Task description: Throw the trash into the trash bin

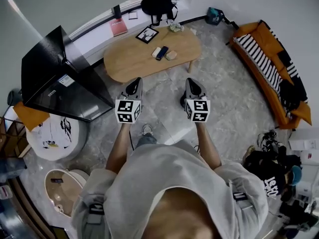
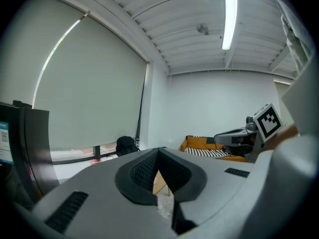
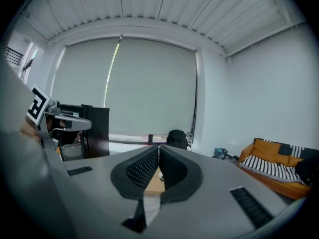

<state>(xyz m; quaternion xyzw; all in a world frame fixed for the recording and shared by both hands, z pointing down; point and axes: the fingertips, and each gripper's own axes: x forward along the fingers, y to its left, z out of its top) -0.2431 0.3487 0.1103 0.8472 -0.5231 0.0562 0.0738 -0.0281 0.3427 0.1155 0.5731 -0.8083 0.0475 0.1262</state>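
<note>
1. Left hand-held gripper (image 1: 134,85): jaws pressed together with nothing between them. It is held out over the grey marbled floor (image 1: 224,108), short of the worktop.
2. Right hand-held gripper (image 1: 194,85): jaws pressed together, empty. It sits level with the left one and apart from it.
3. Oval wooden worktop (image 1: 129,61): ahead of both, beyond their tips.
4. Pale crumpled scrap (image 1: 171,55): lies on the worktop right of centre, untouched, just beside a dark phone-like slab (image 1: 162,53) and a white flat item (image 1: 156,52).
5. Framed black-and-white picture (image 1: 147,34): at the worktop's far edge.
6. Black backpack (image 1: 157,4): by the wall beyond the worktop.
7. Orange sofa (image 1: 264,49): at the right, carrying a striped cushion (image 1: 259,59).
8. Black cabinet (image 1: 55,78): at the left.
9. White drum with black doodles (image 1: 52,136) and white tub with tan inside (image 1: 62,190): 2 round containers on the floor to the person's left. Whether either is the trash bin cannot be told.
</note>
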